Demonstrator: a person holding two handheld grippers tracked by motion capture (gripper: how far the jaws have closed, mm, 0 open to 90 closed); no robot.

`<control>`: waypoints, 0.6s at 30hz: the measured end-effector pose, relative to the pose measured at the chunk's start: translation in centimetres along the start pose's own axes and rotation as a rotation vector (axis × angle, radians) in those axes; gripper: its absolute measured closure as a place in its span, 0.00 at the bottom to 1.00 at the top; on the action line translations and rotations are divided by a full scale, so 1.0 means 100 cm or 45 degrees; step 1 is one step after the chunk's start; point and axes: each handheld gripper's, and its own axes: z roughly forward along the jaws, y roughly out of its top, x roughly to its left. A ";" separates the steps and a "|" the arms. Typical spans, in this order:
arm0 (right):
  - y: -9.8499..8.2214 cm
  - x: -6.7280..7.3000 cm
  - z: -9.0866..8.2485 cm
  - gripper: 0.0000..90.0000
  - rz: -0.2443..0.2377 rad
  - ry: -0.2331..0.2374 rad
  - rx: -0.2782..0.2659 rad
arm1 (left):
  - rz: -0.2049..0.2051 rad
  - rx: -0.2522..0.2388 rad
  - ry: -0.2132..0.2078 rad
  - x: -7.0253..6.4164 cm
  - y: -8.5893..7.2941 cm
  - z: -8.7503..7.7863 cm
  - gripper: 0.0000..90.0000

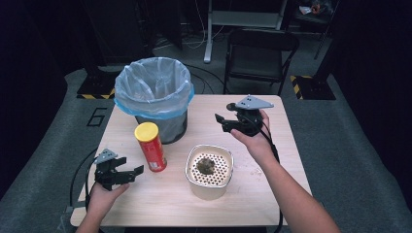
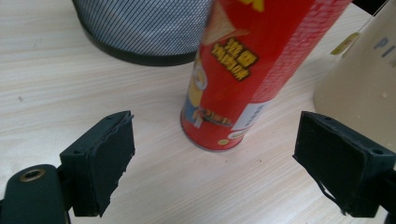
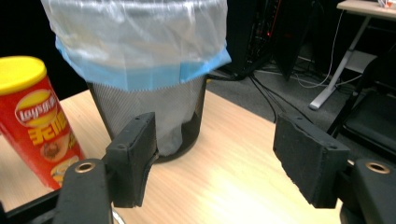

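High view gave beige square tub point(image 1: 209, 171) with perforated insert, dark clump inside, near red cylindrical chip can with yellow lid point(image 1: 150, 146) beside black mesh bin with blue-edged liner point(image 1: 154, 94). Left gripper point(image 1: 127, 174) wide open, empty, just short of can. Right gripper point(image 1: 222, 122) open, empty, raised. Left gripper view revealed can point(image 2: 243, 70) yellow cartoon figure, Chinese characters; right gripper view, "Lay's"-style logo point(image 3: 35, 108).

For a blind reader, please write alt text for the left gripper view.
A red chip can stands upright on the wooden table, just ahead of the open left gripper. Behind it are a mesh waste bin and a beige container.
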 end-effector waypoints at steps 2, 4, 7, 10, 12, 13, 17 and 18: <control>-0.007 -0.001 -0.001 0.33 0.005 0.008 0.010 | 0.019 -0.012 -0.004 -0.005 0.002 0.002 0.13; -0.013 -0.001 -0.004 0.33 -0.009 0.005 0.015 | 0.035 -0.007 -0.018 -0.009 0.004 0.003 0.13; -0.021 -0.001 -0.006 0.33 -0.010 0.008 0.016 | 0.048 -0.011 -0.027 -0.014 0.008 0.008 0.13; -0.027 -0.001 -0.008 0.33 -0.014 -0.004 0.023 | 0.065 0.021 -0.046 -0.016 0.013 0.015 0.15; -0.033 -0.001 -0.009 0.33 -0.016 -0.008 0.025 | 0.059 0.030 -0.048 -0.016 0.014 0.020 0.15; -0.036 -0.001 -0.010 0.33 -0.013 -0.011 0.023 | 0.056 0.036 -0.054 -0.015 0.015 0.022 0.15; -0.048 -0.003 -0.014 0.32 0.015 -0.015 0.024 | 0.053 0.036 -0.052 -0.015 0.018 0.031 0.15; -0.051 -0.004 -0.015 0.31 0.015 -0.016 0.023 | 0.052 0.033 -0.053 -0.015 0.019 0.033 0.15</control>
